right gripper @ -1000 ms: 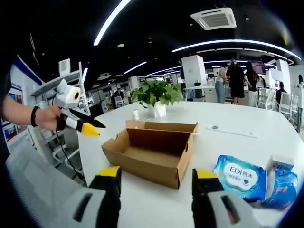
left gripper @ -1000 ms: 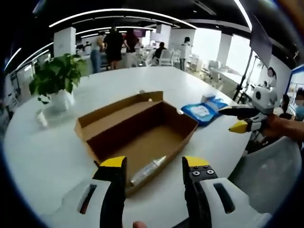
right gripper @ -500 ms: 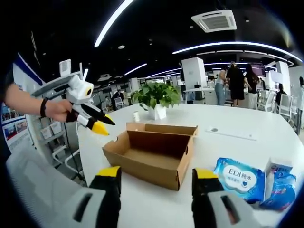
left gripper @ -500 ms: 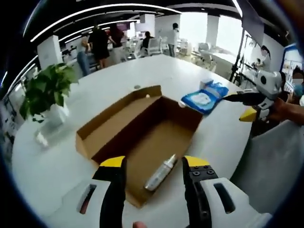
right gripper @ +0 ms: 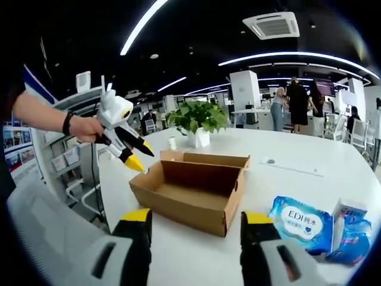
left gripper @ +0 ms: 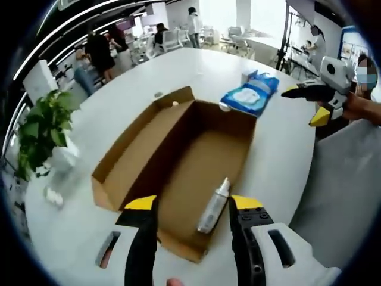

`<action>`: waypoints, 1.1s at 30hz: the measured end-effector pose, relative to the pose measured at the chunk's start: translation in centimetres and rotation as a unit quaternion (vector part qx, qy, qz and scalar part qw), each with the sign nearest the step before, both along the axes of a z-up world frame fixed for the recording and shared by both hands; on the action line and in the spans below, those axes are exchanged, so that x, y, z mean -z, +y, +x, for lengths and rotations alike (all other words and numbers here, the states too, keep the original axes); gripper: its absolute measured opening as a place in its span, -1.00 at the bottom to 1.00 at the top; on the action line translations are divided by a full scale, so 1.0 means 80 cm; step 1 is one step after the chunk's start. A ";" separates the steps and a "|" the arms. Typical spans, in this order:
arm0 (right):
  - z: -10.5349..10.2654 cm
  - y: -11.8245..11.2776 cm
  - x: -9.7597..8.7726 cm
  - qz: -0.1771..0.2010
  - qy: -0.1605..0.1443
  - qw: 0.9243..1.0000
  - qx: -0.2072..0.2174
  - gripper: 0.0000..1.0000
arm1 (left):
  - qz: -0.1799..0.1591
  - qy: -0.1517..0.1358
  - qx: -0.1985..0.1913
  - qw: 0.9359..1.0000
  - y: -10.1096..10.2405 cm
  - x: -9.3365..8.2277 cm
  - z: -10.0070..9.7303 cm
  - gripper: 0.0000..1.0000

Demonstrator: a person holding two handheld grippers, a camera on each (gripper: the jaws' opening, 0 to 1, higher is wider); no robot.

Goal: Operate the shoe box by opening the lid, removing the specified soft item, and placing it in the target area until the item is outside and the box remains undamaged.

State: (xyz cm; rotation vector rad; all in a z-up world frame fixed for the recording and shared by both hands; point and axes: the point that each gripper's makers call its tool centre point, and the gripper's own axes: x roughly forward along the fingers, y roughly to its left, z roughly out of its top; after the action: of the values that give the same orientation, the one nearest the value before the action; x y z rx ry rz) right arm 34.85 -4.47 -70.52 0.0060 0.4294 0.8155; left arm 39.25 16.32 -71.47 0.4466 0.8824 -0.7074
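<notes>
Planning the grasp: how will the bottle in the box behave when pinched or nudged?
The bottle lies on its side on the box floor, so a nudge would probably roll it. It looks small and slim, likely light. Its smooth round body may slip between the jaws.

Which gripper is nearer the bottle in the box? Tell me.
Left. The left gripper hovers right over the bottle; the right gripper is off beyond the box's far side.
</notes>
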 end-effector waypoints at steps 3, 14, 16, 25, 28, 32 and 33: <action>-0.001 0.002 0.004 -0.003 0.003 1.000 -0.003 0.17 | 0.006 0.007 0.003 1.000 0.004 0.007 0.002 -0.02; -0.002 -0.001 0.008 -0.013 0.004 1.000 -0.006 0.18 | 0.020 0.028 0.024 0.999 0.011 0.026 0.005 -0.03; 0.000 -0.002 0.007 -0.010 0.004 1.000 -0.002 0.18 | 0.025 0.032 0.032 0.999 0.012 0.030 0.007 -0.03; -0.005 0.001 0.016 -0.019 0.013 1.000 -0.008 0.18 | 0.044 0.064 0.063 0.995 0.013 0.055 0.010 0.00; -0.006 0.001 0.019 -0.024 0.015 1.000 -0.010 0.18 | 0.048 0.082 0.082 0.992 0.009 0.068 0.009 0.06; -0.006 0.000 0.020 -0.026 0.017 0.999 -0.008 0.18 | 0.050 0.093 0.095 0.990 0.003 0.079 0.008 0.10; -0.006 -0.001 0.019 -0.024 0.017 1.000 -0.006 0.18 | 0.049 0.095 0.099 0.989 -0.001 0.082 0.007 0.11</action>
State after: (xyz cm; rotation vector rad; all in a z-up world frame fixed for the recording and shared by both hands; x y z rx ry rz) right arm 34.38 -4.53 -72.05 -0.0264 0.4816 0.8177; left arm 39.80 16.28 -78.05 0.5670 1.0652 -0.9013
